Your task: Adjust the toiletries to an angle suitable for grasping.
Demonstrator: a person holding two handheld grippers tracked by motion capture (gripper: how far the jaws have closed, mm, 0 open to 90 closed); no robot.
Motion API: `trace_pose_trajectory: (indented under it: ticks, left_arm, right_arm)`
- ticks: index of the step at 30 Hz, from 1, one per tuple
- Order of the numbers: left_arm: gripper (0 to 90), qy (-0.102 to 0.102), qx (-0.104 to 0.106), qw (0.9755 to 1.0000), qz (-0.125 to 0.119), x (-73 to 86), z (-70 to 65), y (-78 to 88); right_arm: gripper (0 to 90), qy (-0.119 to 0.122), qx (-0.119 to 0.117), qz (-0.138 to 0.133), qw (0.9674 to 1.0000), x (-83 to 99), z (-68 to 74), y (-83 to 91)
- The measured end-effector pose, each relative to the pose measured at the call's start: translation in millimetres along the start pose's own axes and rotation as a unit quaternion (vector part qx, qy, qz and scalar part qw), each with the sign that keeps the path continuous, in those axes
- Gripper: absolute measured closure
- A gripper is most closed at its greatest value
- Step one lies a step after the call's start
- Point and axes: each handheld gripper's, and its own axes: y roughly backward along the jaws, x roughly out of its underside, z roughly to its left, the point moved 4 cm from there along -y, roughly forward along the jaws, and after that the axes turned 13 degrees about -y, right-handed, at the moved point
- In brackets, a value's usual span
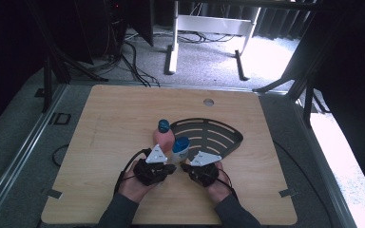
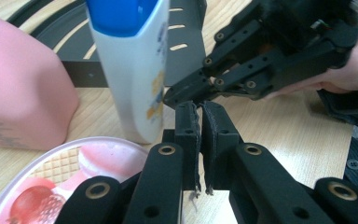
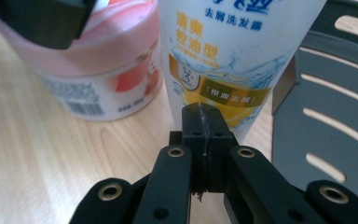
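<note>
Shampoo bottle (image 3: 223, 56) stands upright, blue cap up; both claws closed, empty.

white bottle (image 3: 228, 60) top cut off, pink tub (image 2: 51, 182) partly behind left tool (image 2: 200, 121)

Grey carpet floor (image 1: 204, 52) beyond the worktop's far edge, white desk frame (image 1: 209, 23), tangled cables (image 1: 133, 61), bright daylight at right.

left gripper (image 1: 167, 167) – jaws closed, empty | right gripper (image 1: 184, 167) – jaws closed, empty
</note>
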Motion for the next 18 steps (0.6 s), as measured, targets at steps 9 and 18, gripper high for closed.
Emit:
trace_pose_trajectory:
  ticks: [9, 18]
  left_arm:
    - [85.4, 0.015, -0.019, 0.9997, -0.005, 6.9, 11.1, 12.7]
    - [85.4, 0.038, -0.059, 0.9975, -0.003, 20.9, 29.4, 30.9]
  right_arm:
    - [89.9, 0.013, 0.016, -0.001, 0.9998, -16.6, -8.4, -13.1]
    - [89.9, 0.004, 0.026, 0.0, 0.9997, -22.9, -23.0, -18.4]
